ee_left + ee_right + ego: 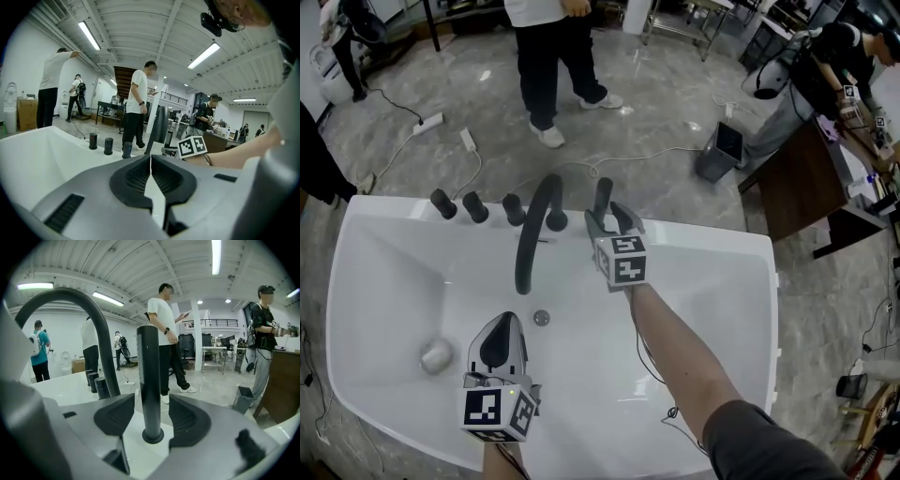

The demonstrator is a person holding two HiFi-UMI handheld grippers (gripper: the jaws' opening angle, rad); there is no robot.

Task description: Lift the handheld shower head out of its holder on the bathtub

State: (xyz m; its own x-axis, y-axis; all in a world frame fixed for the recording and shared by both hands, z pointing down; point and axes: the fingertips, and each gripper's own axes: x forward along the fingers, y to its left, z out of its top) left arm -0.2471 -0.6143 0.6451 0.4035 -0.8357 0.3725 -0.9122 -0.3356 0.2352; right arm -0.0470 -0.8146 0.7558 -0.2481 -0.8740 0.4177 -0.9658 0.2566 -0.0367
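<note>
Nearest us, our left gripper [504,321] is hanging low over the tub [712,246] basin, at about 7 o'clock from the other gripper. Its fingers [136,176] are lying clenched together with nothing between them. It is sitting well apart from the job, so we are judging it idle for now.

Our right gripper [610,217] is doing the work. We are holding it at the far rim, and its fingers [117,416] are standing released, one on each side of the shower head [150,376]. A slim gap is showing on both sides, so they are not touching it yet. From those fingers the shower head is lying dead ahead at 12 o'clock, already inside the opening rather than beyond it.

It is standing upright as a dark rod, its foot sitting in the round holder [153,436] on the rim. Its long axis is running straight up, crossing the line between the fingers squarely. The spout [532,239] is arching at 9 o'clock of it, near but apart, and the knobs [474,206] are lining up farther out the same way.

We are judging the coming move to call for closing square on the rod. The pull would then be going straight up along its axis, drifting neither toward the spout nor sideways in the holder.
</note>
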